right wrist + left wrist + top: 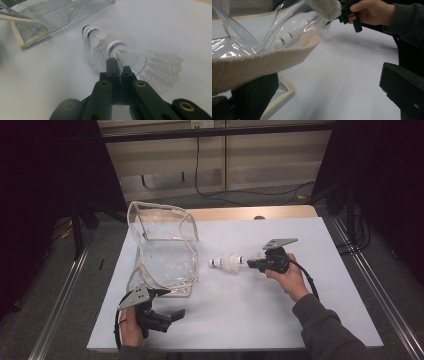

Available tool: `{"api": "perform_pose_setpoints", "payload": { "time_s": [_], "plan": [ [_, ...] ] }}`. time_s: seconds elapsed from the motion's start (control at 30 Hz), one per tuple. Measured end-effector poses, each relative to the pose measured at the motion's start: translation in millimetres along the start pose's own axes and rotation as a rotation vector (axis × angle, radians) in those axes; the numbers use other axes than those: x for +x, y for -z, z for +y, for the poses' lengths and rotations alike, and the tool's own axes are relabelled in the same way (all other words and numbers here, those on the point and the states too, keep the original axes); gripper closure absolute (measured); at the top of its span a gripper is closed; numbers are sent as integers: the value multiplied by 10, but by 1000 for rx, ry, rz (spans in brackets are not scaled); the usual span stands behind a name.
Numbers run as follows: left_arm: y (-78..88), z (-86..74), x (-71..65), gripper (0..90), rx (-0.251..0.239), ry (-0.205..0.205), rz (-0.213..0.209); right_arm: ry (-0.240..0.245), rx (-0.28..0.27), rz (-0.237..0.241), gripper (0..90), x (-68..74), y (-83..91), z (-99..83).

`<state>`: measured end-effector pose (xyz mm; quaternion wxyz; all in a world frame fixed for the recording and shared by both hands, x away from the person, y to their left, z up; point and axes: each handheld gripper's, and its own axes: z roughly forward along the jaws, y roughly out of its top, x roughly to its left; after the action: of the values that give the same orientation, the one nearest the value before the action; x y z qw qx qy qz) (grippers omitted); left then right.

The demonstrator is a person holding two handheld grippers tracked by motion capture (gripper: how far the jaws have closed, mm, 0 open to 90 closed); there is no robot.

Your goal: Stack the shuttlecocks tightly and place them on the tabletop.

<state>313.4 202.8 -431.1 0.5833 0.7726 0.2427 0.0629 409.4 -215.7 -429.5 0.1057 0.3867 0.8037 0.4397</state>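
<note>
A clear plastic bag (pixel 162 251) with beige trim stands open at the left of the white table (pixel 280 312). My right gripper (pixel 251 263) is shut on the feathers of a nested stack of three white shuttlecocks (pixel 227 262), held level with the cork heads pointing at the bag. In the right gripper view the stack (pixel 110 47) juts out past the closed jaws of this gripper (pixel 119 67), just above the table. My left gripper (pixel 170 303) stands open at the bag's near corner. The bag's beige strap (pixel 262 63) lies across its left jaw, and the shuttlecocks (pixel 283 41) show through the plastic.
Behind the white sheet a strip of bare wood (pixel 250 213) marks the table's far edge. Metal rails (pixel 372 285) run along both sides of the table. Cables (pixel 240 194) lie on the floor behind it. White surface stretches between the two grippers.
</note>
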Motion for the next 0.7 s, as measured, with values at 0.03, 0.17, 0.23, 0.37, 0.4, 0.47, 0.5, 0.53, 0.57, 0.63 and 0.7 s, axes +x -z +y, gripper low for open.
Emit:
{"api": "perform_pose_setpoints", "payload": {
  "time_s": [0.03,0.17,0.23,0.37,0.4,0.47,0.5,0.53,0.57,0.63,0.7],
  "plan": [
    [0,0,1,23,-1,0,-1,0,-1,1,893,-1,-3,-2],
    [-2,-1,2,23,0,0,-1,4,2,6,893,3,-26,-5],
    [-4,-1,3,22,0,-1,-2,5,4,7,893,3,-36,-7],
    [-5,-1,1,22,-1,0,-2,7,6,9,893,5,-52,-12],
    [-5,-1,0,22,-1,0,-2,9,8,7,893,7,-54,-12],
    [-6,-1,-2,22,0,0,-3,8,5,10,893,10,-56,-12],
    [-7,-1,-1,22,0,-1,-3,7,5,10,893,11,-57,-13],
    [-7,-1,-1,22,1,-1,-4,7,5,10,893,10,-58,-13],
    [-8,-2,0,22,1,-1,-3,6,6,13,893,12,-59,-14],
    [-8,-2,1,22,5,-5,-4,8,4,15,893,14,-63,-14],
    [-12,-3,1,22,2,-3,-5,11,4,15,894,15,-66,-12]
  ]
}}
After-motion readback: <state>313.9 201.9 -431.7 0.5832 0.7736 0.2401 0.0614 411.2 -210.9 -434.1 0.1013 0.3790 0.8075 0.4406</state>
